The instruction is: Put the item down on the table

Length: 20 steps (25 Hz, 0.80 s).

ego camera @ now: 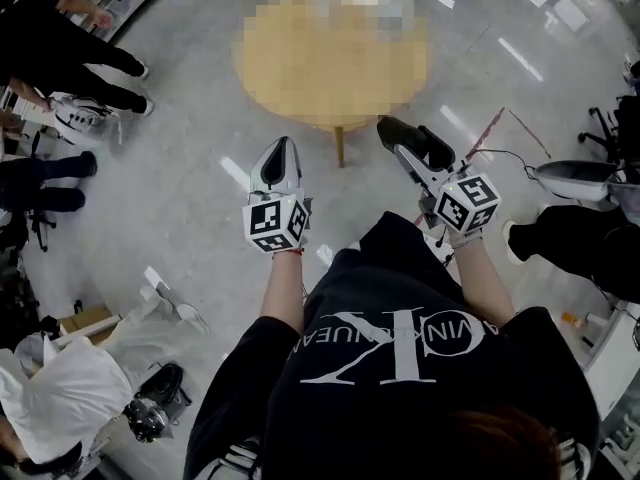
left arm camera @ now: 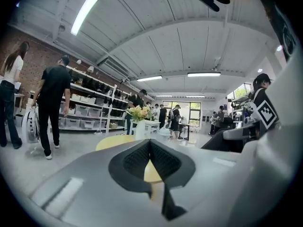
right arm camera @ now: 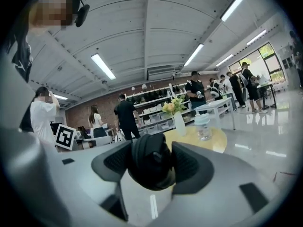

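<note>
A dark, rounded black item [right arm camera: 149, 167] sits clamped between the pads of my right gripper [right arm camera: 150, 161], which is shut on it. In the head view the right gripper [ego camera: 397, 131] is held in the air just short of the round yellow table [ego camera: 300, 118], with the black item [ego camera: 392, 128] at its tip. My left gripper [ego camera: 281, 151] hovers beside it at the table's near edge. Its jaws meet at the tip with nothing between them in the left gripper view [left arm camera: 150, 143]. The table top [right arm camera: 218, 141] lies ahead and below both grippers.
A white vase of flowers [right arm camera: 179, 123] and a clear lidded jar [right arm camera: 203, 126] stand on the table. Several people [left arm camera: 51, 105] stand by storage shelves on the left. A seated person in white [ego camera: 60, 393] is at my lower left, a chair [ego camera: 575, 178] and a cable on the right.
</note>
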{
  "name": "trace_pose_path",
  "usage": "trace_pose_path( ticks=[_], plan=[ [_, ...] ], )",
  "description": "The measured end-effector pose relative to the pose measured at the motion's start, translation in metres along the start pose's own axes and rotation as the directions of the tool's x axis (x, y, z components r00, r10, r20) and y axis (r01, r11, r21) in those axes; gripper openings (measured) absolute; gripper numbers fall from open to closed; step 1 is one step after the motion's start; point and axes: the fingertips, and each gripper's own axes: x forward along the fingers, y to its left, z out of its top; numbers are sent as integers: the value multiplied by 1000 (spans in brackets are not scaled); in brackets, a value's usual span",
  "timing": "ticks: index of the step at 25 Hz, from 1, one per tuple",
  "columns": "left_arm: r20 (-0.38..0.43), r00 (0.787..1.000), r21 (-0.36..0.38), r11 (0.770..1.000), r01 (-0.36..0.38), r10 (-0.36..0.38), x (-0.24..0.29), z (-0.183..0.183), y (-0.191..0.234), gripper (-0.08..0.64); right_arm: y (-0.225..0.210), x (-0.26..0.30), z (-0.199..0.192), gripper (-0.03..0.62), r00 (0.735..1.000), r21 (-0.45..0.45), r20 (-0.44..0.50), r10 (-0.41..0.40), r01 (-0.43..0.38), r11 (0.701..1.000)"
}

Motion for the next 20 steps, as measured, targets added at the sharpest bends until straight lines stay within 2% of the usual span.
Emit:
trace_pose_path(
  ticks=[6, 11, 20],
  plan=[
    [-37, 999, -8, 1000, -22, 22, 9, -13, 12, 11, -11, 31, 7, 272, 1000, 23, 9, 25, -25, 999],
    [-27, 997, -6, 998, -65, 65, 29, -4, 33, 11, -22, 65, 14, 272, 998, 28, 7, 65, -65, 998],
    [-26, 995, -19, 995, -99, 98, 93, 6, 47, 11, -62, 128, 39, 272, 991, 19, -14, 131, -130, 991]
  ],
)
